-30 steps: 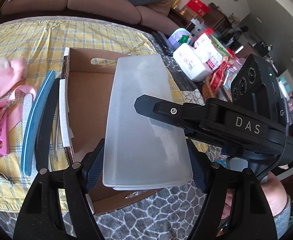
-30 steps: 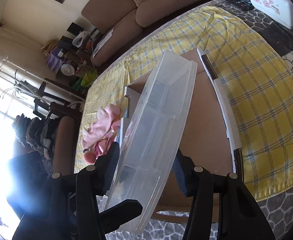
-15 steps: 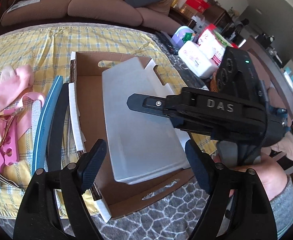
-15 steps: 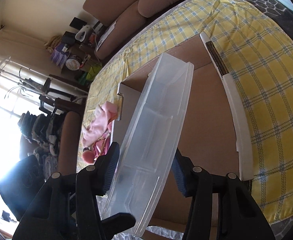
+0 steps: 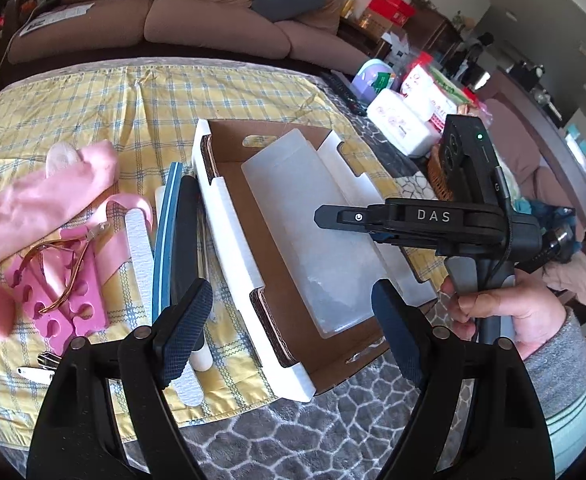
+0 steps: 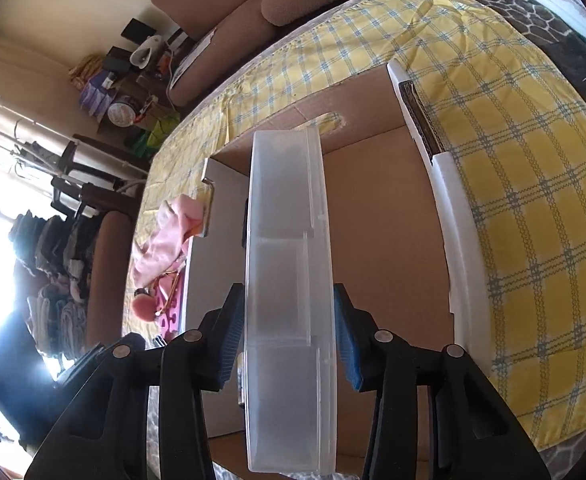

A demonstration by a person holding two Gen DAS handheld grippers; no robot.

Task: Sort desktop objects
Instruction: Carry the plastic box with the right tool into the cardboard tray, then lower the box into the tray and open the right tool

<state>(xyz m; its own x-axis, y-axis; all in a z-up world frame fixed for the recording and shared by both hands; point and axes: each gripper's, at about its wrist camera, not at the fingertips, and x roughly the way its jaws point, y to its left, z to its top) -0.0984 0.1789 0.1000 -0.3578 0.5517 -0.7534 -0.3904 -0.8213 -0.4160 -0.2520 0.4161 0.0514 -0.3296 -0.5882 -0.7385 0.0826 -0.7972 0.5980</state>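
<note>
While the left hand-held gripper [image 5: 289,328] gapes, the right hand-held gripper [image 6: 289,336] closes on one organizer [image 6: 289,300].

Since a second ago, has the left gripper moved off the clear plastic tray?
Yes. The left gripper has backed away leftward; the clear plastic tray now lies in the cardboard box, outside its open jaws.

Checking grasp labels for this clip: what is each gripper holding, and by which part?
The right gripper, jaws closing, grips the clear plastic organizer tray across its thickness near the close end, inside the cardboard box. The left gripper is open and holds nothing.
</note>
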